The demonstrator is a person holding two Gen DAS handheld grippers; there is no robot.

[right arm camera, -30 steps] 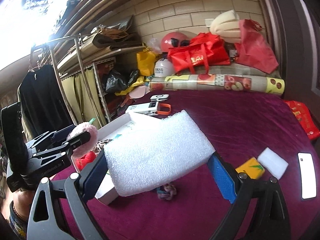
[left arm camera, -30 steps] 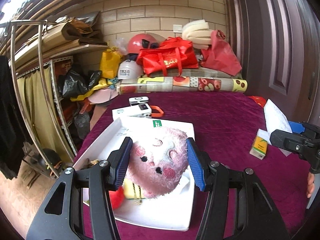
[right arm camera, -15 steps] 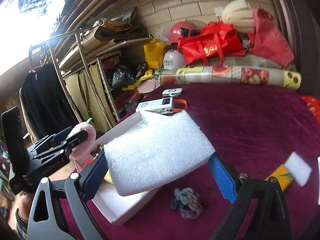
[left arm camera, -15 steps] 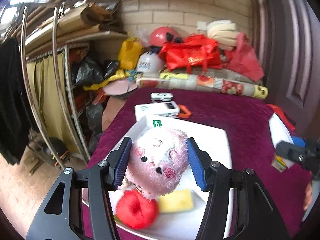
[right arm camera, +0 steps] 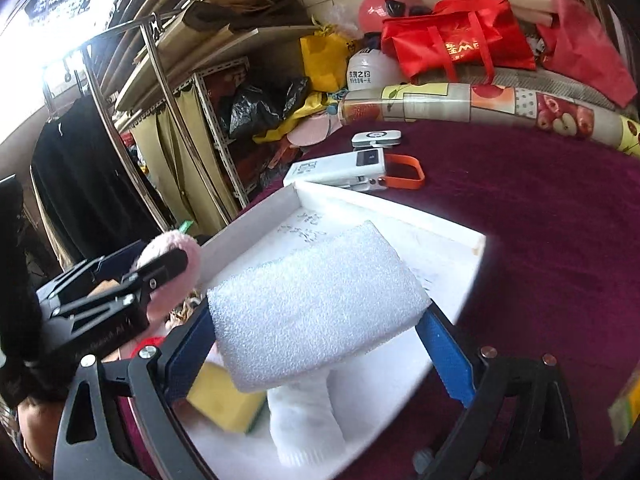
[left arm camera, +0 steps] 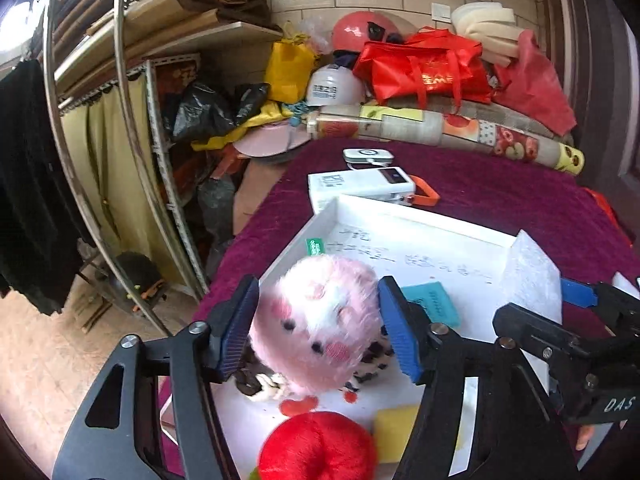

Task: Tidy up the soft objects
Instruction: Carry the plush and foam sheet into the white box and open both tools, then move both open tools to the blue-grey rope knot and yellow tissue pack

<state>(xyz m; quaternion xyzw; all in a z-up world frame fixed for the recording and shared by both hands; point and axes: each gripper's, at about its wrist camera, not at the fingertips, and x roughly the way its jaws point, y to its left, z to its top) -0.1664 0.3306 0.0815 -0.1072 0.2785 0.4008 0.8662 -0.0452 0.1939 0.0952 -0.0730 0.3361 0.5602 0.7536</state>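
Left tongs (left arm camera: 318, 328) just opened wider — pink plush (left arm camera: 316, 324) loose between them, over white tray (left arm camera: 420, 220). Right tongs (right arm camera: 320, 344) opening too — foam block (right arm camera: 316, 304) between the pads; can't tell whether they grip.

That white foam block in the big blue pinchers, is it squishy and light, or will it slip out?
The white foam block is probably very light: its bubbly surface looks airy. It seems to keep its slab shape between the right gripper fingers, so likely springy, not floppy. The rough texture should grip rather than slide.
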